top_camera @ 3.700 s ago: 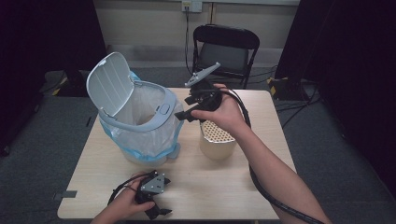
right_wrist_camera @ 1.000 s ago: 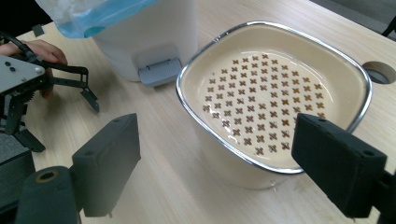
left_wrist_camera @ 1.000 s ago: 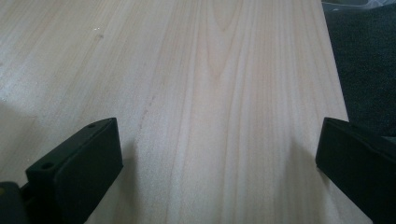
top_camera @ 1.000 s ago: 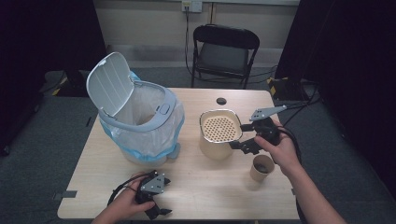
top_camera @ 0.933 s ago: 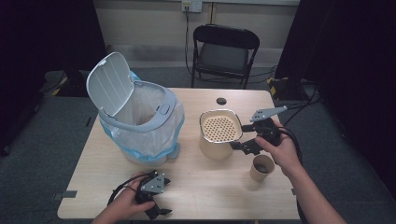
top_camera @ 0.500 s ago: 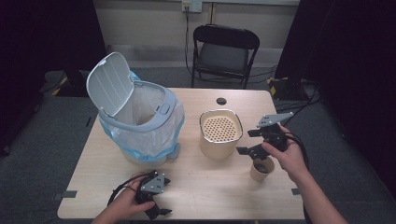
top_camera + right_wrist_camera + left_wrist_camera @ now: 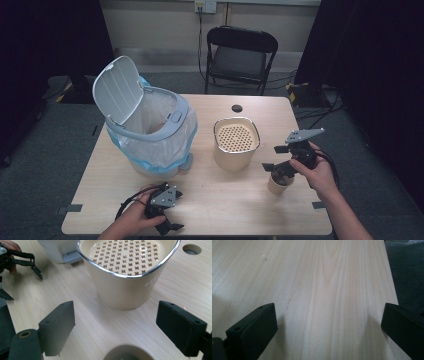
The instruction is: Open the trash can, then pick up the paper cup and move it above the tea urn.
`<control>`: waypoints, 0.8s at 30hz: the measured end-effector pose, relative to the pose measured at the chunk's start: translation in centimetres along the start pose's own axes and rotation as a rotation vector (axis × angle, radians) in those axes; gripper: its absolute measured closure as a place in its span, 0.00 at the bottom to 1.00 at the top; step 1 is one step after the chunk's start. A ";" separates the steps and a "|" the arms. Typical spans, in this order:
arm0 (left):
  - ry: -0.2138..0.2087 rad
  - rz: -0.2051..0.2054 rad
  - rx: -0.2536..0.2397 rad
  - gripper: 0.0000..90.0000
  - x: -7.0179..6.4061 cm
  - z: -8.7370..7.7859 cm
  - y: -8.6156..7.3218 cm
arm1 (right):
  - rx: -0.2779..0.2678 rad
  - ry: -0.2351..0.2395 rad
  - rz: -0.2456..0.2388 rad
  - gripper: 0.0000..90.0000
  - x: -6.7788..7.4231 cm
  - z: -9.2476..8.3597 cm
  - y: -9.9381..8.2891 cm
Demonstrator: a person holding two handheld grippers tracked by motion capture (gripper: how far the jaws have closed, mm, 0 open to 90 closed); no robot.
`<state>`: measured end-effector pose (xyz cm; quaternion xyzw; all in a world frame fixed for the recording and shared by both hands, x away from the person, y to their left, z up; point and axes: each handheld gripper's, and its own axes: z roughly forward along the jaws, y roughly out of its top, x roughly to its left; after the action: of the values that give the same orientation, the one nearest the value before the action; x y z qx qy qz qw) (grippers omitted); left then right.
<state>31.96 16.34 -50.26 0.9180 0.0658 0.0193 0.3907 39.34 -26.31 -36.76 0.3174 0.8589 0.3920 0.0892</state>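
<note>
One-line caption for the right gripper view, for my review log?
Right gripper, jaws wide open, poised above a paper cup, facing the beige perforated container.

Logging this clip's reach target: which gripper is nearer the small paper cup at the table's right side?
Right. The right gripper hovers directly over the paper cup, jaws open and straddling its rim. The left gripper rests near the table's front-left edge, far across from the cup, jaws open.
</note>
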 end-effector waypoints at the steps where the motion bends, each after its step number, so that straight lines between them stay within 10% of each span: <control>1: 0.000 0.001 0.001 0.00 0.0 0.0 0.0 | -0.001 0.000 0.003 0.16 -0.1 0.1 -0.2; 24: -0.003 0.001 0.000 0.00 0.0 0.0 0.0 | -0.010 -0.015 0.047 0.17 -0.8 -0.8 -4.5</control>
<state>32.00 16.35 -50.26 0.9180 0.0646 0.0184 0.3908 37.55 -29.48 -39.59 0.3401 0.8484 0.3959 0.0881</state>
